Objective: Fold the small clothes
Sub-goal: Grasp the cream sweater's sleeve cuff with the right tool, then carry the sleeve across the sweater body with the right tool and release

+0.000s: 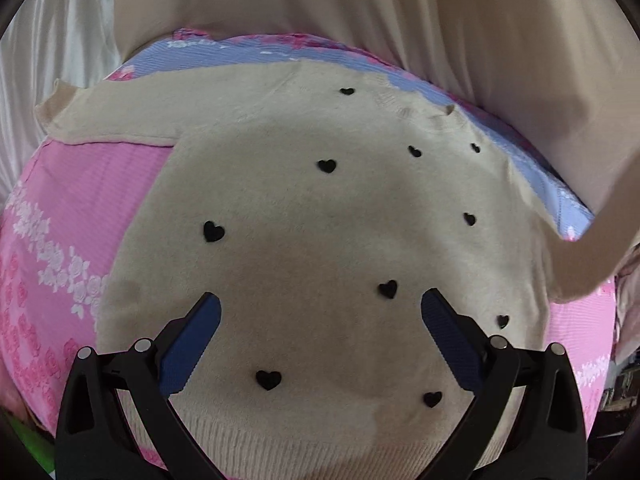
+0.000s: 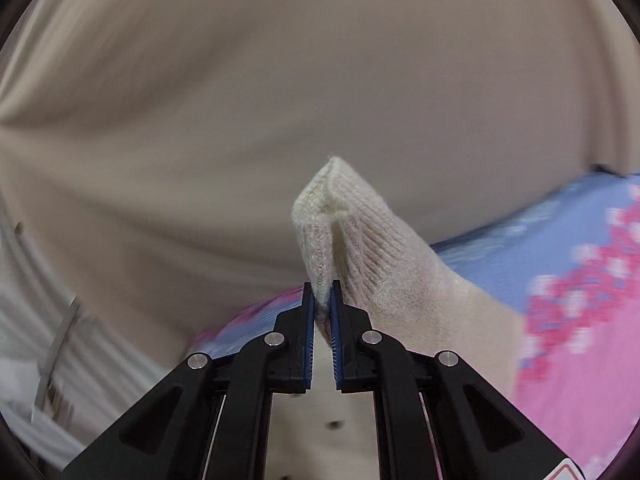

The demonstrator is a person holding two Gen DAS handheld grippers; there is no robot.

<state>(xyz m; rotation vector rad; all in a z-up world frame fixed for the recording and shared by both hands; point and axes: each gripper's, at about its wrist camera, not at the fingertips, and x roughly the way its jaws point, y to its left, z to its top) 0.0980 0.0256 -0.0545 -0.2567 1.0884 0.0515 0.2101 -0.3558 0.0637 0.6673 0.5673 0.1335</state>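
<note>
A small beige sweater [image 1: 304, 208] with black hearts lies flat on a pink and blue floral bedspread [image 1: 60, 216]. My left gripper [image 1: 320, 308] hovers over its lower body near the ribbed hem, jaws wide open and nothing between them. Its left sleeve [image 1: 100, 116] lies spread out to the side. The right sleeve [image 1: 592, 256] is lifted off the bed at the right edge. In the right wrist view my right gripper [image 2: 323, 294] is shut on the ribbed cuff [image 2: 340, 216] of that sleeve, which stands up above the pads.
A beige curtain [image 1: 360, 12] hangs close behind the bed and fills most of the right wrist view. White satin fabric [image 1: 48, 40] hangs at the far left. Dark clutter [image 1: 616, 392] shows past the bed's right edge.
</note>
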